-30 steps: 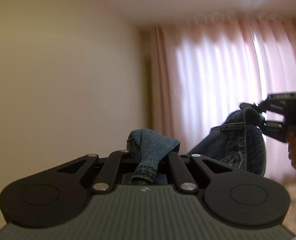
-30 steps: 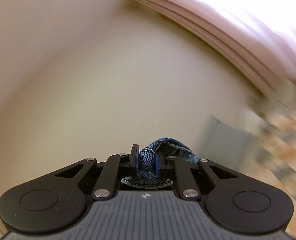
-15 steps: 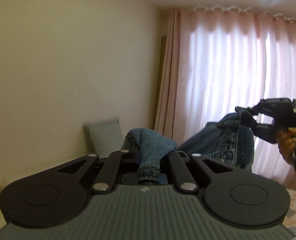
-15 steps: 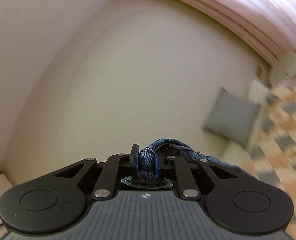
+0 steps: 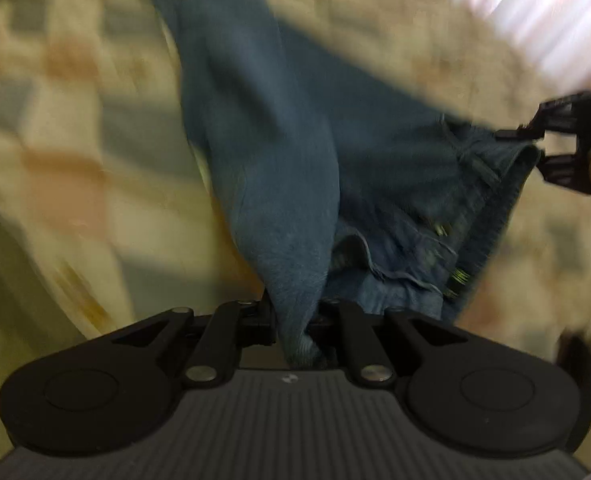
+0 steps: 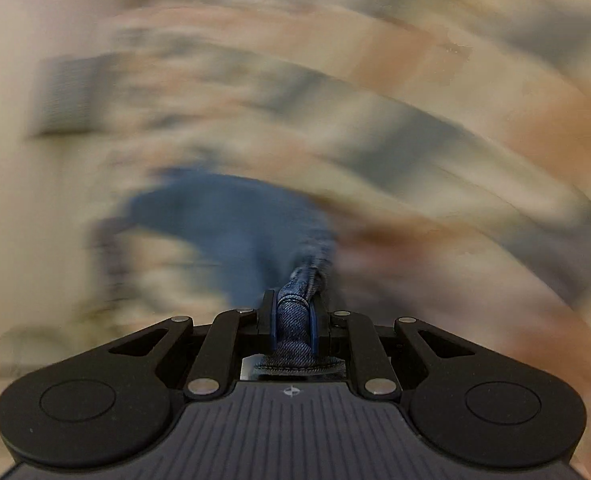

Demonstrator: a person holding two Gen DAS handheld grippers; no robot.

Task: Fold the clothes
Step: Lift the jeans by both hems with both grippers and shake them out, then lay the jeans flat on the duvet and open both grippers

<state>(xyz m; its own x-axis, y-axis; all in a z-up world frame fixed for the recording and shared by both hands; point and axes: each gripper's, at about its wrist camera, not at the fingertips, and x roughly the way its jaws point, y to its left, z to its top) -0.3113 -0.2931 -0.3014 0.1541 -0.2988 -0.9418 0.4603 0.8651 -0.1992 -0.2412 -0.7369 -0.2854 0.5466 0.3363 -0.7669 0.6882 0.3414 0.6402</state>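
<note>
A pair of blue jeans (image 5: 279,184) hangs stretched between both grippers over a checked bedspread (image 5: 55,128). My left gripper (image 5: 295,316) is shut on a bunch of the denim at one end of the waist. In the left wrist view the other gripper (image 5: 551,148) shows at the far right, clamped on the waistband's other end, with a hand behind it. In the right wrist view my right gripper (image 6: 293,312) is shut on a thick fold of the jeans (image 6: 231,232), whose legs trail away below. Both views are smeared by motion.
The checked bedspread (image 6: 415,120) in cream, grey and orange fills the ground under the jeans. A bright pink curtain (image 5: 535,20) shows at the top right of the left wrist view. A grey cushion (image 6: 67,96) lies blurred at the left.
Both grippers have swung from pointing up at the wall and curtain to pointing down at the bed. The jeans now hang out in front of them. Both grips held.
</note>
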